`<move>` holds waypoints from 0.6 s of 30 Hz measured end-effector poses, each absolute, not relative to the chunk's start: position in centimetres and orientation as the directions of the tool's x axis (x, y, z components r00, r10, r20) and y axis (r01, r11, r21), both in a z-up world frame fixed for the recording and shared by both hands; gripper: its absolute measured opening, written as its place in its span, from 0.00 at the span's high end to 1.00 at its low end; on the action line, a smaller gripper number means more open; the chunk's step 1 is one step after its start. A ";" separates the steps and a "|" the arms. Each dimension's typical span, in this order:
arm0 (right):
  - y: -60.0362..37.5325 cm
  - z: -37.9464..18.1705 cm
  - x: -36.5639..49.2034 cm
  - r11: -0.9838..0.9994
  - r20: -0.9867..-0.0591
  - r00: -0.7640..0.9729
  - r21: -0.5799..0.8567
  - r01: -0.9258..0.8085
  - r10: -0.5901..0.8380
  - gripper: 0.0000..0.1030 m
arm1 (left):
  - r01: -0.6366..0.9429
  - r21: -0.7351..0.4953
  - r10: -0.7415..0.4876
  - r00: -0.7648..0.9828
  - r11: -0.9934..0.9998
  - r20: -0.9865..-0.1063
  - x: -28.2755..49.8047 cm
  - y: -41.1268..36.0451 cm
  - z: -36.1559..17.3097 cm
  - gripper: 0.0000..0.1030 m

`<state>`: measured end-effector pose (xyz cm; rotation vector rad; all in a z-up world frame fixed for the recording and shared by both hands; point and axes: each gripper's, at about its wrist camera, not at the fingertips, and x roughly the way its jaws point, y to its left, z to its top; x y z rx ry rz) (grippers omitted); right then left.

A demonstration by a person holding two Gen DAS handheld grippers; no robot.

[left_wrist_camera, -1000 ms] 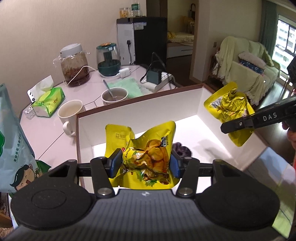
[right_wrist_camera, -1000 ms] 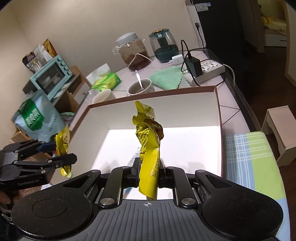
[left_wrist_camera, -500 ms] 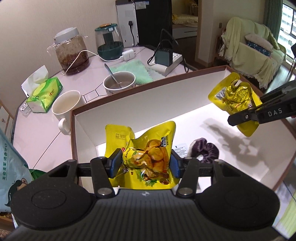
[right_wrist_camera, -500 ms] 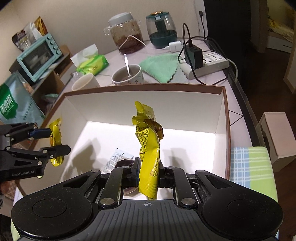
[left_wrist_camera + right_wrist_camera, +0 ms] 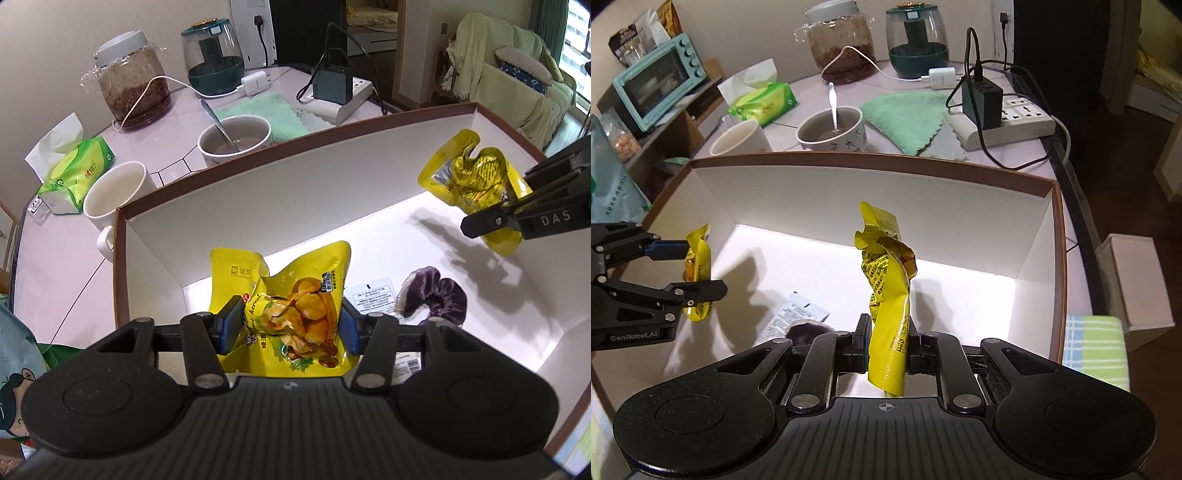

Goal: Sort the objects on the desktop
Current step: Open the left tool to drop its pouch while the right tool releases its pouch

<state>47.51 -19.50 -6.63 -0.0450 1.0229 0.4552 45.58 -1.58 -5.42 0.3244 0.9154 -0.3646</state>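
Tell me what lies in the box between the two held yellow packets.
In the left wrist view, a purple scrunchie and a white sachet lie on the box floor, below and between the two packets.

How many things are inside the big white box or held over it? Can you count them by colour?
Yellow snack packets: 2, left one, right one
Purple scrunchie: 1
White sachet: 1
Total: 4
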 end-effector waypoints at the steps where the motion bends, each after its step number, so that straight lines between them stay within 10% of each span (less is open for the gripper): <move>1: -19.4 -6.7 47.6 0.907 -0.832 0.441 0.160 -0.388 0.336 0.86 | 0.439 0.120 -0.164 0.556 0.891 -0.815 45.8 -1.7 -5.5 0.53; 5: -18.5 -6.7 48.0 0.912 -0.824 0.484 0.089 -0.401 0.293 0.85 | 0.434 0.127 -0.160 0.565 0.892 -0.809 46.6 -2.1 -5.6 0.47; 7: -18.1 -6.7 48.1 0.914 -0.819 0.501 0.066 -0.401 0.279 0.47 | 0.428 0.131 -0.151 0.564 0.894 -0.812 47.1 -2.5 -5.7 0.40; 9: -17.9 -6.6 47.9 0.909 -0.811 0.503 0.079 -0.410 0.298 0.38 | 0.426 0.130 -0.142 0.549 0.895 -0.824 47.5 -2.7 -6.0 0.40; 18: -18.0 -6.8 47.2 0.904 -0.835 0.458 0.101 -0.415 0.304 0.38 | 0.421 0.147 -0.111 0.530 0.895 -0.841 47.5 -2.6 -6.5 0.34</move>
